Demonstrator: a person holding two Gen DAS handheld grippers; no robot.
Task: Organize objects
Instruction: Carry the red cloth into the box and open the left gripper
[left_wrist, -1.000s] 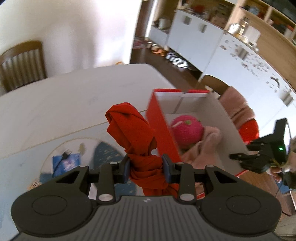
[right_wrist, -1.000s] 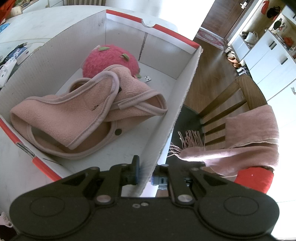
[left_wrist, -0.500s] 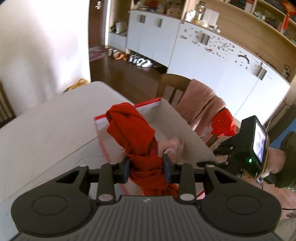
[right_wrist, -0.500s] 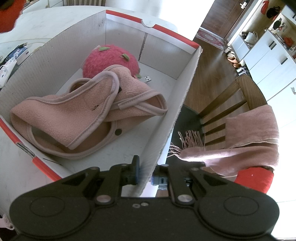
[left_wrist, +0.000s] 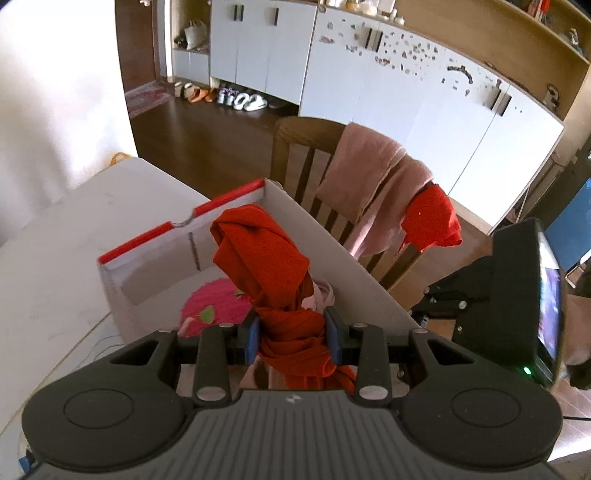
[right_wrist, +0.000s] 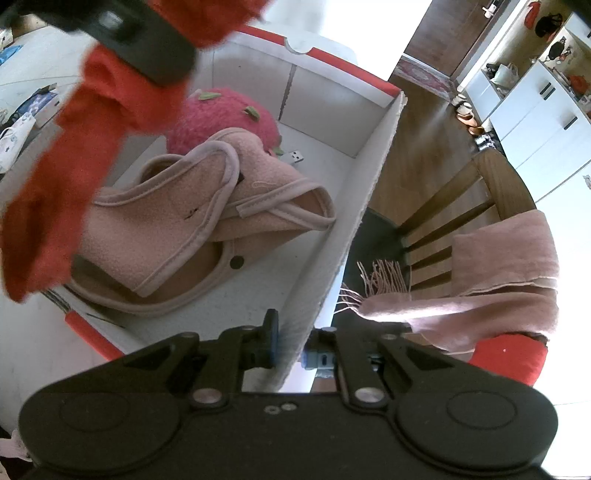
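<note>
My left gripper is shut on a bunched red cloth and holds it above the open red-rimmed white cardboard box; the cloth hangs over the box's left side in the right wrist view. Inside the box lie a pink fleece garment and a pink plush dragon fruit. My right gripper is shut on the box's right wall, holding it.
The box sits on a white table. A wooden chair draped with a pink scarf and a red cloth stands beside the box. White cabinets line the far wall.
My left gripper has carried the red cloth rightward from beside the box to above its inside. My right gripper has stayed clamped on the box wall.
</note>
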